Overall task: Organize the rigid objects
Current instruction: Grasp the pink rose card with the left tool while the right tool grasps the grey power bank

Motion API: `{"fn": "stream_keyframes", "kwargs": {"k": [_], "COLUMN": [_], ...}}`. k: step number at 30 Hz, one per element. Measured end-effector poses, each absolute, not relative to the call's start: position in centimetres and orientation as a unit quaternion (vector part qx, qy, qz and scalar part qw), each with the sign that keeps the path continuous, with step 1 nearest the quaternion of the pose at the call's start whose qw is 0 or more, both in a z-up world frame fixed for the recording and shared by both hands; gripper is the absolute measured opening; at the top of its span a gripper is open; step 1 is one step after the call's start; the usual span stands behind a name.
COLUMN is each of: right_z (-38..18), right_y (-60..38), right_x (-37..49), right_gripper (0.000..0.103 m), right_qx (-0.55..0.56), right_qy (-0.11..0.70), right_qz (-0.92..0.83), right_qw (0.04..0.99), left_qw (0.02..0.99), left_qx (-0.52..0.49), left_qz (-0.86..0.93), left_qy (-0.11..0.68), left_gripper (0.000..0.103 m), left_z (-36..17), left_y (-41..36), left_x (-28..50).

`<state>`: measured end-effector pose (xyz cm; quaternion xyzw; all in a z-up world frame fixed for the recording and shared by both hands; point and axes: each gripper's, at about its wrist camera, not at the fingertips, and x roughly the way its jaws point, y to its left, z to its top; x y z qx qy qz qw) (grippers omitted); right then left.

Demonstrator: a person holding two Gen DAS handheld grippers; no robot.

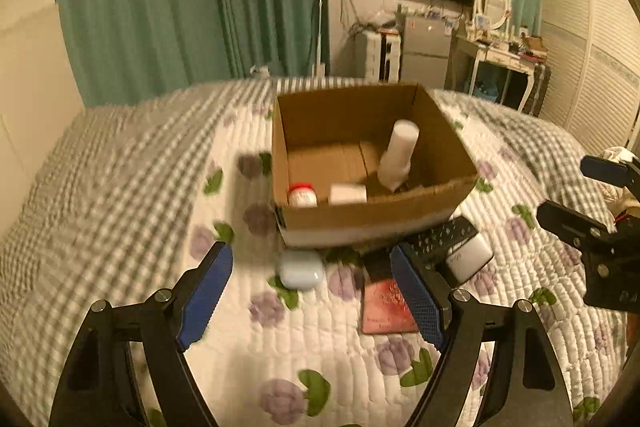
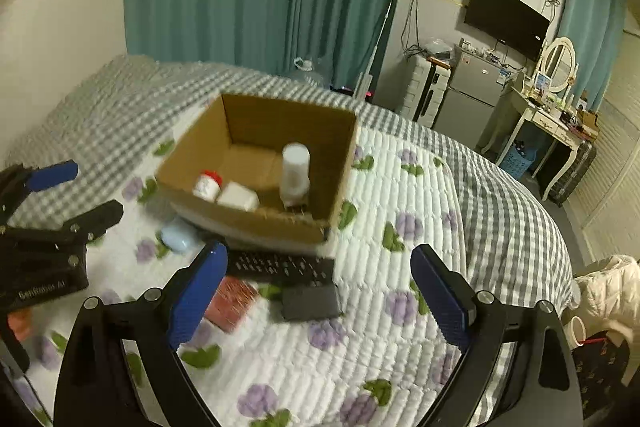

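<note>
Remote: flat on bed, just before box. Stiff, light, slippery plastic; likely best pinched across its narrow sides. Left gripper and right gripper both spread, nothing held

The box is sitting on the bed; a bottle, a jar and possibly a carton are resting inside; a remote and case are lying before it.
</note>
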<state>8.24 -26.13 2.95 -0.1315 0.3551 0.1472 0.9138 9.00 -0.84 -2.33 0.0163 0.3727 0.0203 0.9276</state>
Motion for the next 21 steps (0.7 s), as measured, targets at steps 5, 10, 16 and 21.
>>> {"fn": "stream_keyframes", "kwargs": {"k": [5,10,16,21], "right_z": [-1.2,-7.0,-11.9,-14.0], "right_y": [-26.8,-26.7,-26.0,-25.1], "right_x": [9.2,11.2,13.7,15.5], "right_gripper": [0.093,0.093,0.093,0.077], "right_qx": [-0.141,-0.168,-0.176,-0.191], "right_qy": [0.392,0.430,0.469,0.485], "right_qz": [0.162,0.174,0.201,0.213], "right_qw": [0.895,0.870,0.842,0.826], "left_qw": [0.915,0.901,0.883,0.873], "left_qx": [-0.002,-0.008,-0.011,-0.015], "left_qz": [0.022,0.021,0.018,0.021], "left_qy": [0.404,0.433,0.468,0.486], "left_gripper": [0.084,0.084,0.084,0.084], "left_z": [-6.3,-9.9,-13.8,-15.5], "left_y": [-1.7,-2.7,-3.5,-3.7], "left_x": [10.2,11.2,12.5,13.3]}}
